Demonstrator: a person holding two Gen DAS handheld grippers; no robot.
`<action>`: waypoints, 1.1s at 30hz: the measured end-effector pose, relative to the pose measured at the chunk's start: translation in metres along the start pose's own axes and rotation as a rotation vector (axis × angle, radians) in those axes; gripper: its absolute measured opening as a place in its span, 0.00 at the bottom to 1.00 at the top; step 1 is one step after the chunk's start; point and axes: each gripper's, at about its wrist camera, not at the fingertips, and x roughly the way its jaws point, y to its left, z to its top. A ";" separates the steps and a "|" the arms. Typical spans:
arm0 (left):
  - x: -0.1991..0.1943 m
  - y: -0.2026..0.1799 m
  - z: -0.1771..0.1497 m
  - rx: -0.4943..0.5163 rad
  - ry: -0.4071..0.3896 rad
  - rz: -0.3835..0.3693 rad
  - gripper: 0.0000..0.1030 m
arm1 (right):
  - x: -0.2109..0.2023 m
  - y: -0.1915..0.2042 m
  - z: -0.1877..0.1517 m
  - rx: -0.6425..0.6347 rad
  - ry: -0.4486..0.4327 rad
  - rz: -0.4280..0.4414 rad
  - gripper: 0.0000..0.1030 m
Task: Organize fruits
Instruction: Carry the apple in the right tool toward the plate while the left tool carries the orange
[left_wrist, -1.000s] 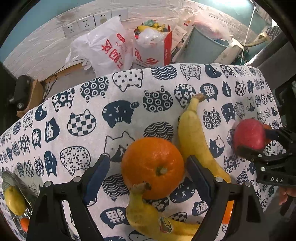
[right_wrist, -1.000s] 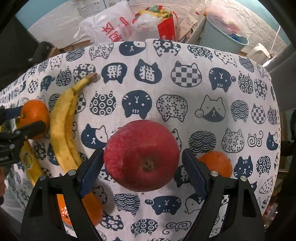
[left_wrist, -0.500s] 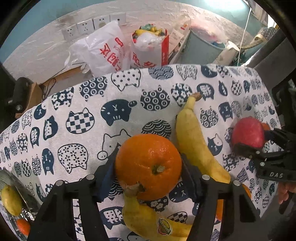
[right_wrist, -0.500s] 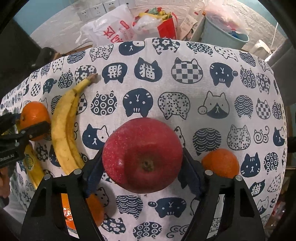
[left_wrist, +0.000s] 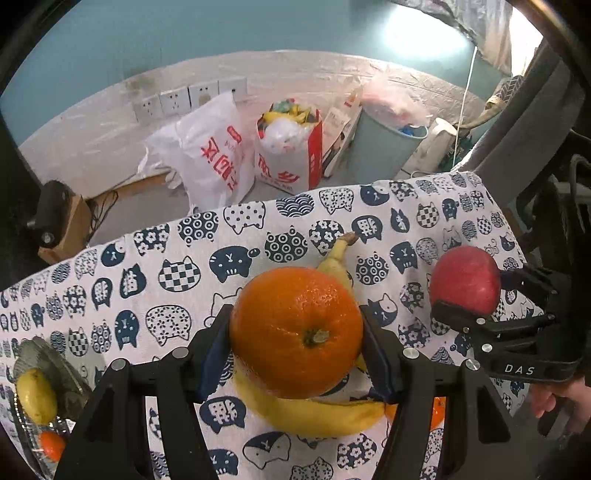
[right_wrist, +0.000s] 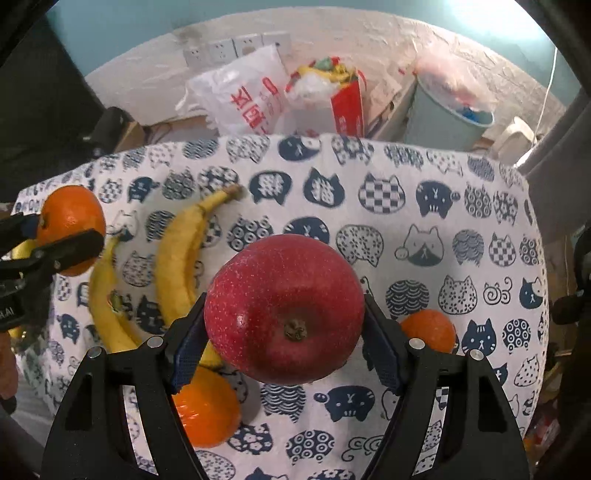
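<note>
My left gripper (left_wrist: 295, 334) is shut on a large orange (left_wrist: 291, 317) and holds it above the cat-print tablecloth (left_wrist: 166, 277). My right gripper (right_wrist: 286, 332) is shut on a red apple (right_wrist: 284, 306), also held off the cloth. In the left wrist view the apple (left_wrist: 463, 284) hangs at the right. In the right wrist view the held orange (right_wrist: 70, 225) is at the far left. Two bananas (right_wrist: 181, 254) (right_wrist: 103, 295) lie on the cloth between the grippers. Two loose oranges (right_wrist: 207, 406) (right_wrist: 428, 328) lie under and beside the apple.
A glass dish (left_wrist: 55, 365) at the cloth's left edge holds a yellow fruit (left_wrist: 35, 395) and a small orange (left_wrist: 51, 445). Past the table's far edge, a white bag (left_wrist: 210, 155), a red-and-white bag (left_wrist: 288, 155) and a grey bin (left_wrist: 384, 147) stand on the floor.
Both grippers closed on their fruit, the left on the orange and the right on the apple. Both then rose, lifting the fruit off the cloth, and tilted up toward the wall.
</note>
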 end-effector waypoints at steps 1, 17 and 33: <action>-0.004 0.000 -0.001 0.003 -0.006 0.001 0.64 | -0.003 0.000 0.001 -0.001 -0.007 0.005 0.74; -0.053 0.017 -0.025 -0.039 -0.054 0.008 0.64 | -0.054 0.043 0.002 -0.078 -0.117 0.081 0.74; -0.091 0.083 -0.065 -0.167 -0.060 0.054 0.64 | -0.061 0.119 0.010 -0.198 -0.136 0.160 0.74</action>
